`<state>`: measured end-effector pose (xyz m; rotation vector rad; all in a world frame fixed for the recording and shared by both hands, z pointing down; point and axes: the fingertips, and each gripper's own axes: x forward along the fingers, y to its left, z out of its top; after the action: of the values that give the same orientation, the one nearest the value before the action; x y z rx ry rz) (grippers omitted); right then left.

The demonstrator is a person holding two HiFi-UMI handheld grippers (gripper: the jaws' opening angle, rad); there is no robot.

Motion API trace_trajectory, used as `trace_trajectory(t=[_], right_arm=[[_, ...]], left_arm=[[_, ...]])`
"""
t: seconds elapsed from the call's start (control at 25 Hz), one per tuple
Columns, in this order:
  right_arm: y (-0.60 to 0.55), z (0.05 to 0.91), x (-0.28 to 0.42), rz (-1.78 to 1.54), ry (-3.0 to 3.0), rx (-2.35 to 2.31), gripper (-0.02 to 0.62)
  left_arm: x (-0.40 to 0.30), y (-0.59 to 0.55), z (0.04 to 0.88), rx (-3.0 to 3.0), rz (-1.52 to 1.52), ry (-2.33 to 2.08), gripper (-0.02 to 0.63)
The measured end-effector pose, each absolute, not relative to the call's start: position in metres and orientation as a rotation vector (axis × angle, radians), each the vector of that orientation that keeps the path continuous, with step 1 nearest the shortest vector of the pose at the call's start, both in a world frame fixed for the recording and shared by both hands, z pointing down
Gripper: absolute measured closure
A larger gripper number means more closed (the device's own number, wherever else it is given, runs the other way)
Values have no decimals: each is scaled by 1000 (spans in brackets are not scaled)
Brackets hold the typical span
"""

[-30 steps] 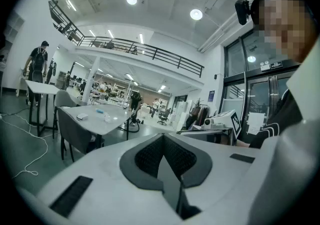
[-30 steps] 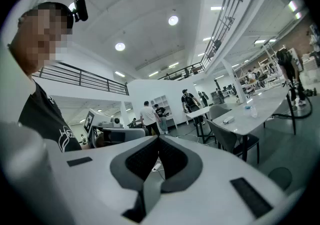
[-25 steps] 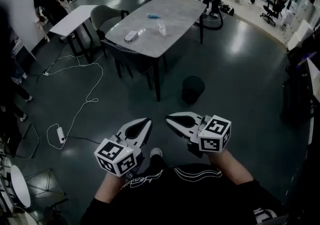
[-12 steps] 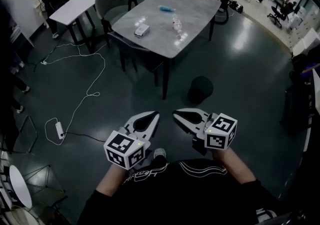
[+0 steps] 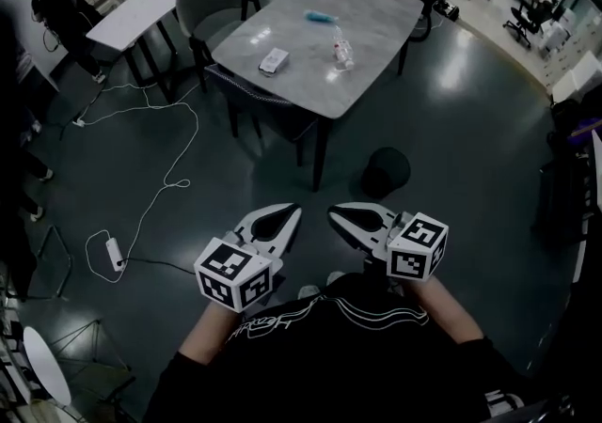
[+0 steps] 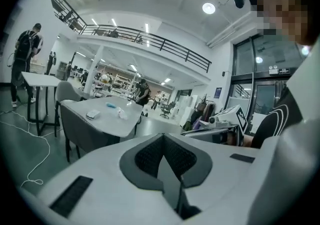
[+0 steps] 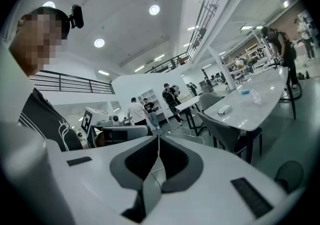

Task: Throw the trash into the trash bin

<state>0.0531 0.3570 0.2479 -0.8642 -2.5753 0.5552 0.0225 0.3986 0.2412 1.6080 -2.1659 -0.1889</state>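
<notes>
Grey table [image 5: 306,83] ahead; my left gripper [image 5: 286,214] and right gripper [image 5: 337,215] are both closed and empty.
The dark trash bin [image 5: 386,172] stands on the floor by the table's near corner. On top lie a white packet [image 5: 274,60] by the left edge, a clear plastic bottle [image 5: 342,53] mid-table and a small blue item [image 5: 320,16] farther back.

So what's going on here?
Nothing is held yet. The person holds the left gripper and right gripper out in front, both shut and empty, short of the grey table. A white item, a clear bottle and a blue item lie on it. The dark trash bin stands on the floor near the table.
</notes>
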Motion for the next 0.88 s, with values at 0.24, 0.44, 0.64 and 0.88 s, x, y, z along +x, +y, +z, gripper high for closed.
trace_trajectory(t=[0.24,0.44,0.64,0.88], right_arm=[[341,264,8,611,-2549,-882,560],[310,267,-46,635,-2538,-918,558],[265,273,-115,627,-2524,-952,558],[197,284,-189,667,-2515,-921,558]], left_arm=[[-15,387,259,1561,-242,-2149,600],[-61,353,259,1557,-210,-2159,600],[-129,303,273,1508,-211,-2140,600],[-208,227,287,1465,-227,-2125,599]])
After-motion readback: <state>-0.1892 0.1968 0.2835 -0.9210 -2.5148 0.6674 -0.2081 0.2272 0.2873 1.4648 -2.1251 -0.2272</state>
